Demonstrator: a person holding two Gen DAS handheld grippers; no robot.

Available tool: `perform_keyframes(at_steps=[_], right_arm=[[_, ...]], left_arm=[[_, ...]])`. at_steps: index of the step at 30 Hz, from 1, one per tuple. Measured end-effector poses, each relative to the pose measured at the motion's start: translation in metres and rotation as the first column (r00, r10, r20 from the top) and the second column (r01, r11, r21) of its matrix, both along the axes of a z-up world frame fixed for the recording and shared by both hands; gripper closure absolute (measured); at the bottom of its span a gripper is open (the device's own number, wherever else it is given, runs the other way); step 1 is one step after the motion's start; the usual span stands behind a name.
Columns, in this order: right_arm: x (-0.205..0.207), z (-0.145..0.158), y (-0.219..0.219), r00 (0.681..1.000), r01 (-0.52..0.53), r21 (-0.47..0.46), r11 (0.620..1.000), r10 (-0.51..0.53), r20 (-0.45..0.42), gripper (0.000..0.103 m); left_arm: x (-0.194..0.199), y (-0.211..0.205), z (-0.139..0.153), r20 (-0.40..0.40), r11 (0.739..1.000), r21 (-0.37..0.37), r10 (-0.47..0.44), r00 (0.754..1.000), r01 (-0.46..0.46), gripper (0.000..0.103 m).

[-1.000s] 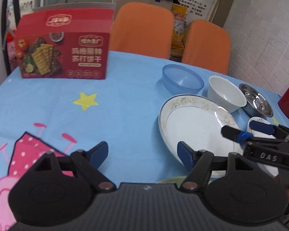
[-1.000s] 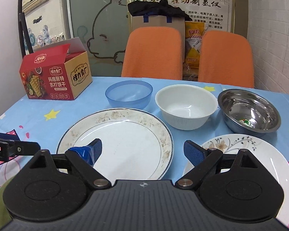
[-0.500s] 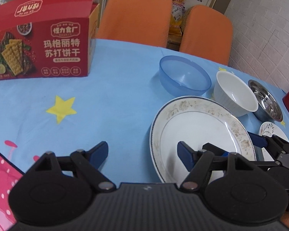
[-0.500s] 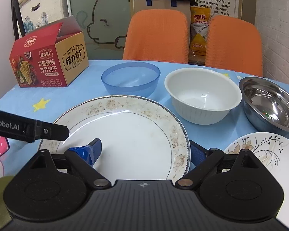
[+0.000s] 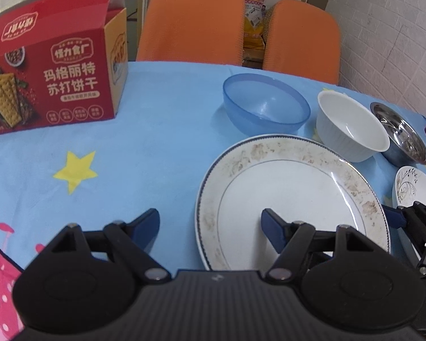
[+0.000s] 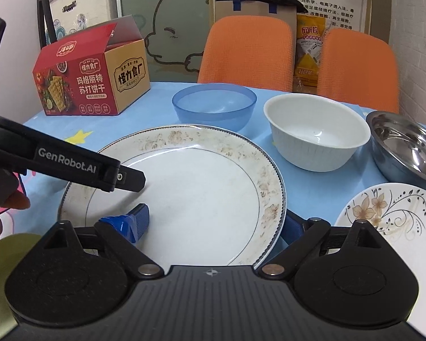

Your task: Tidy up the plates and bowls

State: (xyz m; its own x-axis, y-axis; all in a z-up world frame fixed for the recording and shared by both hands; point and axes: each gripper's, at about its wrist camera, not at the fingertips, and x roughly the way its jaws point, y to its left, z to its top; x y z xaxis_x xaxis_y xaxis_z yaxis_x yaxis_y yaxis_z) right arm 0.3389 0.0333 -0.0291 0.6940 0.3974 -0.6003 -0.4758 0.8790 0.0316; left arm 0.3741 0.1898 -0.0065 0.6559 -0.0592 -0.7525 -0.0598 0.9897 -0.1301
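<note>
Left gripper (image 5: 210,223) spread wide, one finger over the bare cloth and the other above the left part of the large plate (image 5: 292,196), nothing pinched. Right gripper (image 6: 215,223) also spread, straddling the plate's near right edge, one blue pad over the plate face and the other out past the rim, low beside it; contact with the plate not clear. Large plate lying flat on the blue tablecloth (image 5: 144,147), near centre, rim speckled with brown pattern or residue. Probably the step in hand: taking this plate by its rim to stack it. Best done by sliding one finger under the lip and the other on top, closing firmly on the rim, then lifting level so it does not slip or tip. Just right, the small floral plate (image 6: 389,213), a likely stacking partner. Farther back in a row: blue bowl (image 6: 213,105), white bowl (image 6: 315,133), steel bowl (image 6: 406,147), all close to the plate's far edge, so a lift straight up before any swing. Cracker box (image 6: 91,79) at far left, well apart. Both tools crowd the same plate; risk of fingers colliding.
</note>
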Motion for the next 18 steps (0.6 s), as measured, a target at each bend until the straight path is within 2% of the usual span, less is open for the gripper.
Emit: perform_keyframes(at_steps=[6,7,8,9,10,14,18], right_arm=[[0.000,-0.001,0.001,1.000,0.001,0.004,1.000,-0.001,0.009,0.020],[0.000,-0.001,0.001,1.000,0.000,0.003,1.000,0.000,0.009,0.020],[-0.001,-0.001,0.002,1.000,0.001,0.004,1.000,-0.001,0.011,0.020],[-0.001,-0.001,0.002,1.000,0.000,0.006,1.000,0.000,0.013,0.021],[-0.001,-0.001,0.002,1.000,0.001,0.006,1.000,-0.001,0.013,0.021],[0.001,0.003,0.003,1.000,0.023,0.007,1.000,-0.023,-0.014,0.021],[-0.011,0.017,0.004,0.999,0.028,0.012,1.000,-0.028,0.034,0.021]], left_arm=[[-0.001,-0.007,-0.001,0.021,1.000,0.018,0.005,1.000,-0.006,0.037],[-0.001,-0.009,-0.001,0.026,1.000,0.013,0.002,1.000,-0.002,0.041],[-0.001,-0.013,-0.001,0.029,1.000,0.006,-0.013,0.999,0.013,0.049],[-0.001,-0.018,0.001,0.027,0.999,0.009,-0.031,0.999,0.030,0.052],[0.000,-0.022,0.002,0.023,0.999,0.031,-0.014,1.000,0.013,0.052],[0.005,-0.021,0.008,-0.006,1.000,0.005,0.005,1.000,-0.005,0.055],[-0.003,-0.024,0.024,0.035,1.000,0.013,0.005,0.999,-0.005,0.055]])
